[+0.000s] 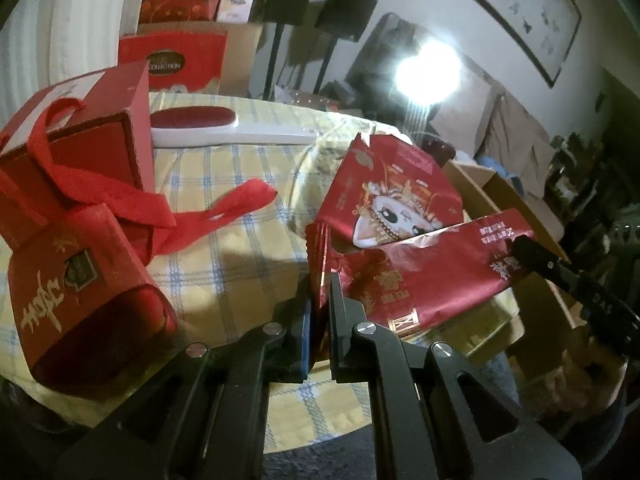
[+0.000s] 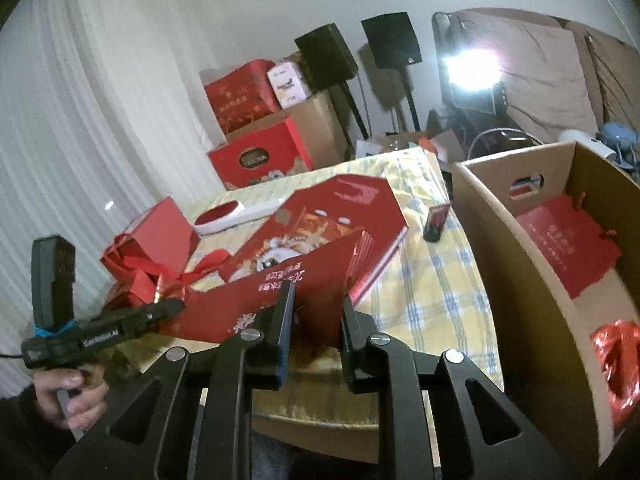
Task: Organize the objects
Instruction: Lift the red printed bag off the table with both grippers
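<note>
A red gift bag (image 1: 400, 208) printed with a cartoon lion face is held up over the checked tablecloth (image 1: 240, 248), half folded. My left gripper (image 1: 322, 280) is shut on the bag's crinkled near edge. In the right wrist view my right gripper (image 2: 318, 300) has the bag's (image 2: 320, 240) other end between its pads and is shut on it. That view also has the left gripper (image 2: 180, 303), held by a hand (image 2: 76, 396), clamped on the bag's left end.
On the left of the table are a red box with ribbon handles (image 1: 92, 148) and a red box with gold lettering (image 1: 80, 304). A white lint brush (image 1: 224, 126) lies behind. An open cardboard box (image 2: 512, 240) at the right holds a flat red bag (image 2: 568, 248) and red foil (image 2: 616, 360).
</note>
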Demonstrator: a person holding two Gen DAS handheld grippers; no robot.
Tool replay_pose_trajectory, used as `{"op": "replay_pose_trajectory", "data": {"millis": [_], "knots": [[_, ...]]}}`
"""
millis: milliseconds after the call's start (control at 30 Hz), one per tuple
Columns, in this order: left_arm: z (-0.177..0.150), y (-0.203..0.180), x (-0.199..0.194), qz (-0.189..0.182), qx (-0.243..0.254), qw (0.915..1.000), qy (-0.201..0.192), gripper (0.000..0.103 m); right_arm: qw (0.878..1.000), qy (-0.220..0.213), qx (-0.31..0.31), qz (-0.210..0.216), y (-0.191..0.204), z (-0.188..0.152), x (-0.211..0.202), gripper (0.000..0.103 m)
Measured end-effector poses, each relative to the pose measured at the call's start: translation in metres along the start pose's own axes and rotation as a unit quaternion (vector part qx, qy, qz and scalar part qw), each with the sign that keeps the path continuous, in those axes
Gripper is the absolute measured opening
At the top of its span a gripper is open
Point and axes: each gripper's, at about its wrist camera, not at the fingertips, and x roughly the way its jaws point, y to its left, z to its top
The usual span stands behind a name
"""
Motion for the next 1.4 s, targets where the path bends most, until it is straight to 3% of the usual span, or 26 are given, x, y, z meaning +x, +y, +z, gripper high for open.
{"op": "replay_pose_trajectory", "data": {"millis": [267,633,833,1100,1400], "knots": [[0.001,-0.008,-0.009,0.006,-0.004,0.9999,-0.014,0.006,0.999,-0.005,-0.041,0.002,0.006,0.012,-0.008,0.019],[-0.007,-0.023,-0.016,0.022,-0.02,0.9995,-0.011,0.006,0.999,-0.019,-0.035,0.003,0.0,-0.001,-0.024,0.019],[-0.014,-0.048,-0.015,0.046,0.014,0.9987,-0.016,0.006,1.0,-0.018,-0.005,0.021,-0.023,-0.007,-0.031,0.019],[-0.009,-0.078,-0.011,0.06,0.035,0.9969,-0.038,0.006,0.998,-0.047,-0.029,-0.002,-0.028,0.003,-0.053,0.019],[0.005,-0.102,-0.007,0.063,0.039,0.9966,-0.035,0.006,0.997,-0.065,-0.029,-0.02,-0.041,0.012,-0.065,0.019]]}}
